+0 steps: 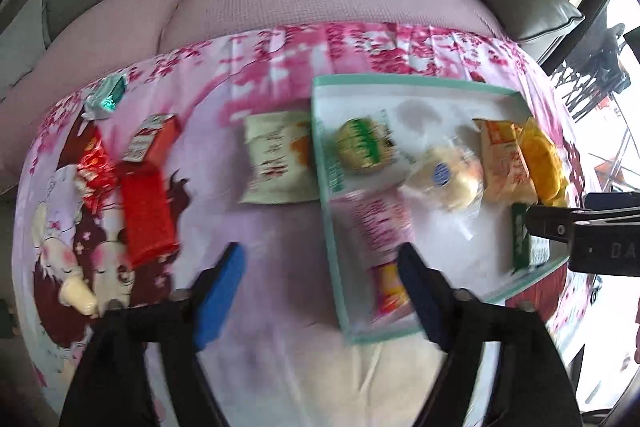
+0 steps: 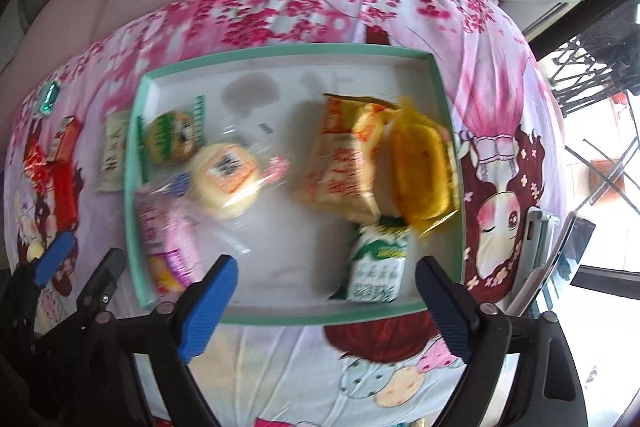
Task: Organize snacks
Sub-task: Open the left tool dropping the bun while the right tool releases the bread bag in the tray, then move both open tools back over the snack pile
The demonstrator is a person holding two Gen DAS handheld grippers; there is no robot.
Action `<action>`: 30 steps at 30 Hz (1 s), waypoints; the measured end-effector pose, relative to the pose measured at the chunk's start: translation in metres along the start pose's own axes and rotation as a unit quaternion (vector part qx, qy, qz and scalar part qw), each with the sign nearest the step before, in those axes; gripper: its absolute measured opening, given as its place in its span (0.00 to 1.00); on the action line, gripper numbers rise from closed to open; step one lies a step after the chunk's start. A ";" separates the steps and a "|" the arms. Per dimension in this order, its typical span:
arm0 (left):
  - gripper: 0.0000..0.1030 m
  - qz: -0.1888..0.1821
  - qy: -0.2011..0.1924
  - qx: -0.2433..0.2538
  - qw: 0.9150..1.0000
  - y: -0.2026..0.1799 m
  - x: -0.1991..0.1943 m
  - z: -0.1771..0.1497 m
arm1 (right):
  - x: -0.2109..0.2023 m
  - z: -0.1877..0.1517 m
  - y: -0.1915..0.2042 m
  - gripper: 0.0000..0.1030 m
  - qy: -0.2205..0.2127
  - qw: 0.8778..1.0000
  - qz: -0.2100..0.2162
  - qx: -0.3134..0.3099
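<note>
Though blur leaves the snack [image 2: 376, 263] labels seemingly unreadable, both claws [image 1: 320, 287] [image 2: 324, 299] gape apart, empty

2 wrist fisheyes, each steeply downward and close over the cloth, the teal tray [image 1: 416, 83] [image 2: 288, 50] common to both.

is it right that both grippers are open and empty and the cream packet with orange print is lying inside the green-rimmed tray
Not quite. The cream packet lies on the cloth just outside the green-rimmed tray, by its left rim, as the left wrist view shows. Left gripper and right gripper are indeed open and empty.
</note>
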State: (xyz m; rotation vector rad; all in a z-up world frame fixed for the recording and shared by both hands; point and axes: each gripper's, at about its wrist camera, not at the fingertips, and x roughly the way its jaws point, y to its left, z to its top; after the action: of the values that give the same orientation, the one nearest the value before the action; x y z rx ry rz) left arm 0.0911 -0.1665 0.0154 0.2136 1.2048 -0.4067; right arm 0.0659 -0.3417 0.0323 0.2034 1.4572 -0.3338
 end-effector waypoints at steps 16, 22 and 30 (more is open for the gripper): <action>0.90 0.019 0.018 -0.131 0.991 0.144 -0.048 -0.056 | -0.036 -0.051 0.105 1.00 -0.102 0.990 0.091 -0.024; 0.90 0.038 0.003 -0.158 0.987 0.172 -0.056 -0.081 | -0.014 -0.077 0.131 1.00 -0.110 0.988 0.103 -0.015; 0.90 0.037 -0.014 -0.171 0.984 0.183 -0.052 -0.106 | 0.004 -0.109 0.134 1.00 -0.143 0.984 0.103 -0.002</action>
State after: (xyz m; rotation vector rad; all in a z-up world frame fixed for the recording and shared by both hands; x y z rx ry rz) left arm 0.0601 0.0491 0.0174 -0.0437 1.2151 -0.1326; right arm 0.0105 -0.1804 0.0076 0.2876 1.1419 -0.1830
